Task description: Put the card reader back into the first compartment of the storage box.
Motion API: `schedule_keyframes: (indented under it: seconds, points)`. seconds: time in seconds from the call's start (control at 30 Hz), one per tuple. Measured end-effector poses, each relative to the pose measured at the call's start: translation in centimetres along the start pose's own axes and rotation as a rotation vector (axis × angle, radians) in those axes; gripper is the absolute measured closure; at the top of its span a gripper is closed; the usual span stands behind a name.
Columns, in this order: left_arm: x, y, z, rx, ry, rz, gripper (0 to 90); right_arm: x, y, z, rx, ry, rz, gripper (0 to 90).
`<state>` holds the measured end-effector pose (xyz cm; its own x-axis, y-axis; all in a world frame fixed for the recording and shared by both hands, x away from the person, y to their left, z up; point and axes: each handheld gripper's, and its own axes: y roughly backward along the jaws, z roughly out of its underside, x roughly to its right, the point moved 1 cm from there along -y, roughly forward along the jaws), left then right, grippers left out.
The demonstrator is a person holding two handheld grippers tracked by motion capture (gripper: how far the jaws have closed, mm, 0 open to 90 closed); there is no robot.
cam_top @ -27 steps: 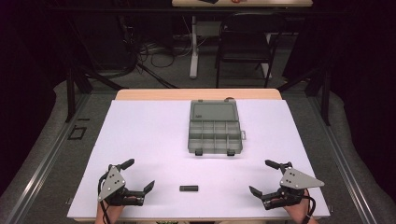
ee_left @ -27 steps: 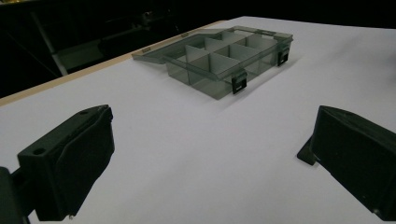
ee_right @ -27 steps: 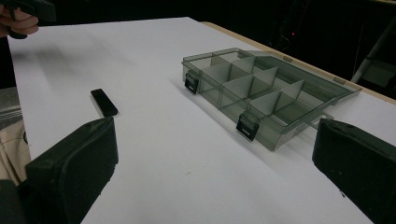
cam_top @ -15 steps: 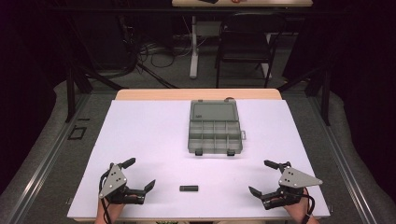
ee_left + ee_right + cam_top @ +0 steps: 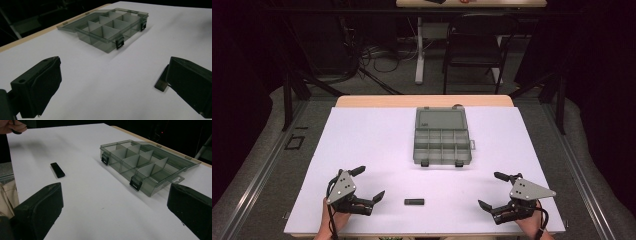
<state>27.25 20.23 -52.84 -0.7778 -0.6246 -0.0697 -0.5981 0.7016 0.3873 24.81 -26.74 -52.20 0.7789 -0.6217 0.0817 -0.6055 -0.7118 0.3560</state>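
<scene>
While both hands rest at the near edge, the white table sheet (image 5: 362,150) carries little. Biggest item: a smoky translucent compartment box (image 5: 442,144), lid flipped open toward the far side, sitting centre and slightly far, two black latches on its near wall. Dividers visible, compartments look empty from the gripper views. Left gripper (image 5: 371,186) sits near-left, jaws spread wide, nothing between them. Right gripper (image 5: 493,190) sits near-right, jaws likewise wide apart, holding nothing. Smallest: a small flat black bar (image 5: 414,202) lying on the sheet between the two grippers, closer to the left one, touching neither, well clear of the box.
</scene>
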Motion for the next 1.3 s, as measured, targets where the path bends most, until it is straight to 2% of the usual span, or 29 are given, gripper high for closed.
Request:
schedule_keyframes:
  seconds: [0.3, 0.37, 0.7, 0.83, 1.3]
  points:
    - [-0.4, -0.5, -0.5, -0.016, -0.008, 0.025, 0.2, 0.1, -0.1, 0.0, -0.006, 0.001, 0.006, 0.2]
    - [-0.7, -0.8, -0.7, -0.044, -0.003, 0.048, 0.2, 0.0, -0.1, 0.0, -0.013, 0.004, 0.005, 0.3]
    - [-0.7, -1.7, -1.3, -0.075, -0.048, 0.081, 0.2, 0.1, -0.1, 0.1, -0.014, 0.005, 0.008, 0.4]
    - [-1.0, -2.3, -1.2, -0.101, -0.040, 0.107, 0.2, 0.0, -0.1, 0.0, -0.016, 0.007, 0.007, 0.3]
    - [-0.5, -3.7, -1.7, -0.142, -0.082, 0.165, 0.2, 0.1, -0.2, 0.1, -0.026, -0.002, 0.010, 0.4]
